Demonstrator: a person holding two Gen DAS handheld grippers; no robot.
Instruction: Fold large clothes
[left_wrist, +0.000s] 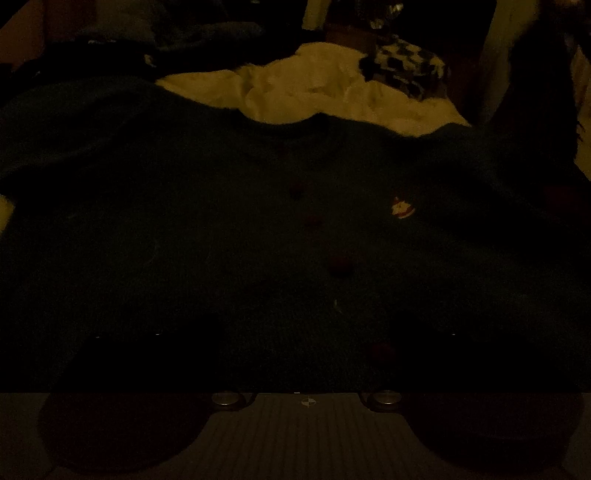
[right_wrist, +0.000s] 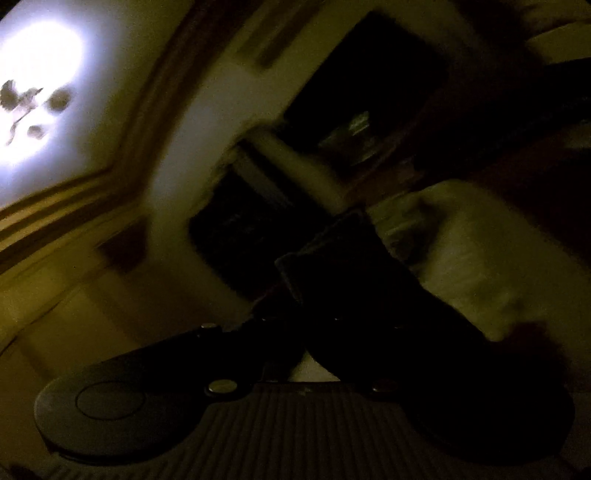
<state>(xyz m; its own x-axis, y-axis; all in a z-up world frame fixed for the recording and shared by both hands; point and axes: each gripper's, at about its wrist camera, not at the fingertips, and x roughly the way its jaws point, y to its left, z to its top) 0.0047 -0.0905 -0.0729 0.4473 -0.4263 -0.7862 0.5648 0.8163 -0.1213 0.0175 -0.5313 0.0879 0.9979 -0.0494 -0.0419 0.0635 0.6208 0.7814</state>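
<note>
Both tongs work in deep gloom. Left gripper (left_wrist: 306, 354) hovers low over the dark cardigan (left_wrist: 221, 240), its fingers lost against the fabric, so whether they are spread or pressed together I cannot tell. That cardigan lies spread flat on the pale bedsheet (left_wrist: 314, 88), filling the left wrist view from 3 to 9 o'clock, with red buttons (left_wrist: 340, 266) down its front and a small Santa badge (left_wrist: 402, 208) toward 2 o'clock. A black-and-white patterned cloth (left_wrist: 406, 66) sits at 1 o'clock. Right gripper (right_wrist: 295, 325) is tilted toward the ceiling light (right_wrist: 37, 92) (blurred), pinching a dark sleeve (right_wrist: 332, 258) that rises toward 12 o'clock.
</note>
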